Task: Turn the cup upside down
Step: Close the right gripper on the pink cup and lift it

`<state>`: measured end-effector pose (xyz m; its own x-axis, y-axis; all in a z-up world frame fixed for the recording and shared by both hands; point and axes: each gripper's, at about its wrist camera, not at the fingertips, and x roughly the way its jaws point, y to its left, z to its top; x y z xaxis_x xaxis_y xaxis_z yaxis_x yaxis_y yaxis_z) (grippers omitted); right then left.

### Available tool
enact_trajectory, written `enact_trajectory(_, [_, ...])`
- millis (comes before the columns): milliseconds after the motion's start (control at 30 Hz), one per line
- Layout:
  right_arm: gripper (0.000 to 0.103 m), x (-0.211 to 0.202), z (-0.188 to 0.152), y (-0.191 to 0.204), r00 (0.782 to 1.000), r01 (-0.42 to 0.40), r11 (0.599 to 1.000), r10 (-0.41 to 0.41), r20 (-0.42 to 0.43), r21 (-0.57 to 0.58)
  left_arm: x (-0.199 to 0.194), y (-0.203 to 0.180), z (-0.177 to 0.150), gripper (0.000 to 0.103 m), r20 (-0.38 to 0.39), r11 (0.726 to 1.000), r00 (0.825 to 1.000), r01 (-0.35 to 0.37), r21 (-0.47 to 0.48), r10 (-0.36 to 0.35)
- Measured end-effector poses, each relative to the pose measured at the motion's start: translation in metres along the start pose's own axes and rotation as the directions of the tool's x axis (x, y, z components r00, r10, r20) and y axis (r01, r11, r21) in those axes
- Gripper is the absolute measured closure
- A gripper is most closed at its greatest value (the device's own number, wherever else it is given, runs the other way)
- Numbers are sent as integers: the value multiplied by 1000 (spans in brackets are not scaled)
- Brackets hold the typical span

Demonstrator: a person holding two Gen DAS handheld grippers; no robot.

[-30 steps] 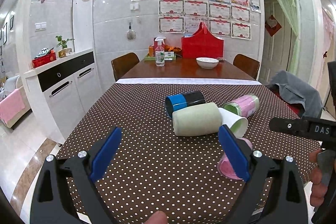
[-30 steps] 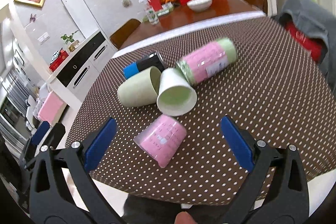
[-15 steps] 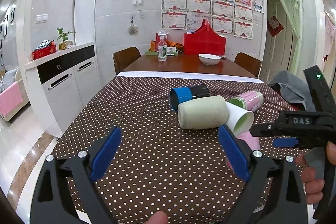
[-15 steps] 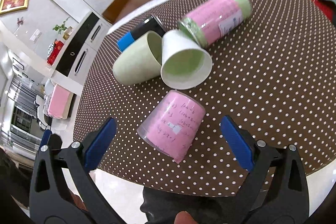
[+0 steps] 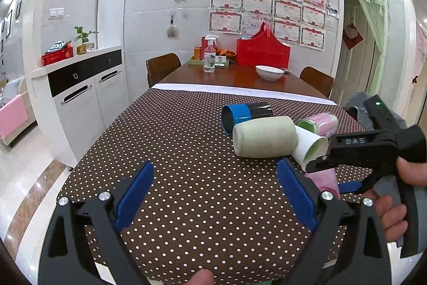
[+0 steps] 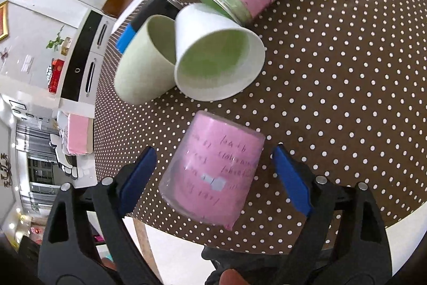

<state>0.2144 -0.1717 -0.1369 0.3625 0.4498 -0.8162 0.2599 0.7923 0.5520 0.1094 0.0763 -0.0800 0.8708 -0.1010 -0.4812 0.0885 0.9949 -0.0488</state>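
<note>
The polka-dot tablecloth fills my right wrist view. The pink cup lies on its side at lower centre, between my right gripper's spread, untouching fingers. My left gripper is spread wide over bare cloth.
</note>
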Motion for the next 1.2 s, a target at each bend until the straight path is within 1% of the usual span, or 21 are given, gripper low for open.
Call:
enact_trajectory(67, [22,5,2,3,1000,17,1000,-17,-21,-5,1,-1,0,11,-2,1000,1000,2,2,-2])
enact_trajectory(100, [26,6,2,2,999,19,1000,-19,-28,-6,1,-1,-1,11,-2,1000,1000,3,3,-3])
enact_trajectory(133, [31,7,3,5,999,36,999,-37,-17,-21,1,-2,-1,11,-3,1000,1000,3,4,-3])
enact_trajectory(167, [33,7,2,7,999,43,999,-43,-13,-33,1,-3,-1,11,-5,1000,1000,4,4,-4])
enact_trajectory(267, [36,6,-2,9,999,34,997,-34,-1,-65,0,-5,-2,11,-6,1000,1000,3,11,-3])
enact_trajectory(367, [37,4,-6,7,1000,-3,998,4,5,-59,-1,-8,-1,11,-6,1000,1000,-1,17,1])
enact_trajectory(433, [39,-3,-7,0,999,-25,998,26,29,-59,-2,-9,0,11,-4,1000,1000,-4,20,4])
enact_trajectory(533, [40,-16,-7,-5,995,-78,995,82,65,-62,-3,-12,2,11,-2,1000,1000,-4,26,4])
enact_trajectory(600, [40,-26,-8,-7,988,-108,991,116,104,-83,-5,-14,4,11,2,1000,1000,-3,30,3])
enact_trajectory(667, [40,-39,-12,-4,975,-119,984,141,171,-136,-6,-17,4,11,3,999,1000,-3,32,3])
enact_trajectory(733, [40,-50,-16,1,953,-87,975,141,266,-205,-7,-21,5,11,4,999,1000,-4,38,4])
enact_trajectory(800, [40,-58,-21,4,921,-37,962,138,365,-270,-9,-23,4,11,7,999,1000,-5,43,5])
enact_trajectory(833, [40,-62,-27,6,891,11,949,134,434,-315,-9,-24,4,11,8,999,1000,-6,45,6])
enact_trajectory(900, [40,-65,-37,9,843,98,926,118,525,-365,-10,-25,4,11,9,999,1000,-8,44,8])
enact_trajectory(933, [40,-63,-44,11,811,157,908,107,575,-389,-10,-25,4,11,9,999,1000,-10,41,9])
enact_trajectory(967, [40,-59,-48,14,788,202,893,95,608,-402,-11,-25,4,11,8,999,1000,-11,37,11])
enact_trajectory(1000, [40,-54,-53,18,760,254,875,84,644,-413,-10,-25,4,11,7,999,1000,-12,34,12])
enact_trajectory(1033, [40,-48,-58,18,745,283,863,77,662,-419,-10,-24,4,11,7,1000,1000,-11,29,11])
enact_trajectory(1133, [40,-32,-67,19,716,353,834,51,696,-424,-10,-22,3,11,7,1000,1000,-7,24,7])
enact_trajectory(1167, [40,-27,-67,20,712,366,830,43,701,-422,-10,-22,3,11,7,1000,1000,-9,25,9])
enact_trajectory(1200, [40,-23,-67,19,713,370,828,38,700,-422,-10,-21,3,11,7,1000,1000,-11,26,11])
